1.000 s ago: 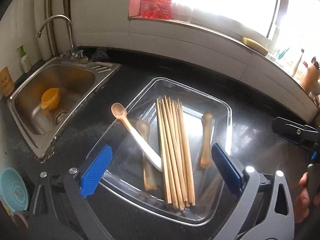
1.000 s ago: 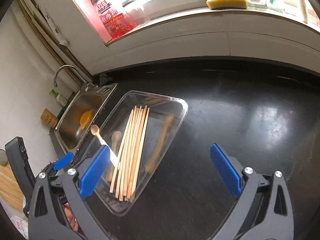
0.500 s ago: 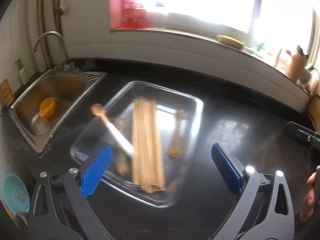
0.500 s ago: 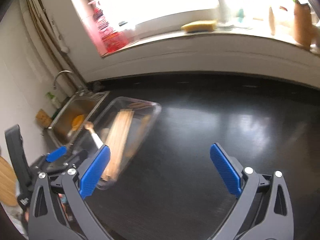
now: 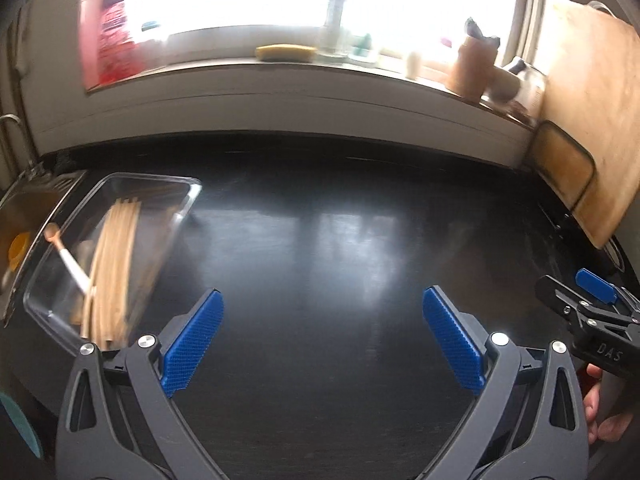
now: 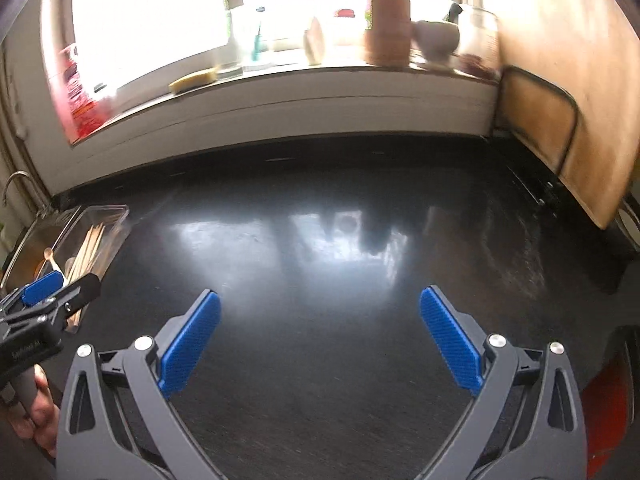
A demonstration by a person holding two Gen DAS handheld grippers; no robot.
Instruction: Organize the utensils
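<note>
A clear plastic tray (image 5: 182, 190) lies at the left of the black counter, beside the sink. It holds a bundle of wooden chopsticks (image 5: 114, 264) and a pale spoon with a white handle (image 5: 66, 254). The same tray (image 6: 116, 213) shows small at far left in the right wrist view, with the chopsticks (image 6: 90, 248) in it. My left gripper (image 5: 322, 336) hangs open over bare counter, to the right of the tray, nothing between its blue pads. My right gripper (image 6: 320, 336) is open too, over the counter's middle and farther from the tray.
A steel sink (image 5: 20, 216) with a yellow cup sits left of the tray. A windowsill (image 6: 320, 68) carries a sponge, jars and a red bottle. A wooden cutting board (image 6: 568, 92) leans at the right. A hand (image 5: 604, 412) grips the other tool.
Both grippers have swung to the right, away from the tray; it slid from centre view to the far left. The cutting board has come into view. Both stay open.
</note>
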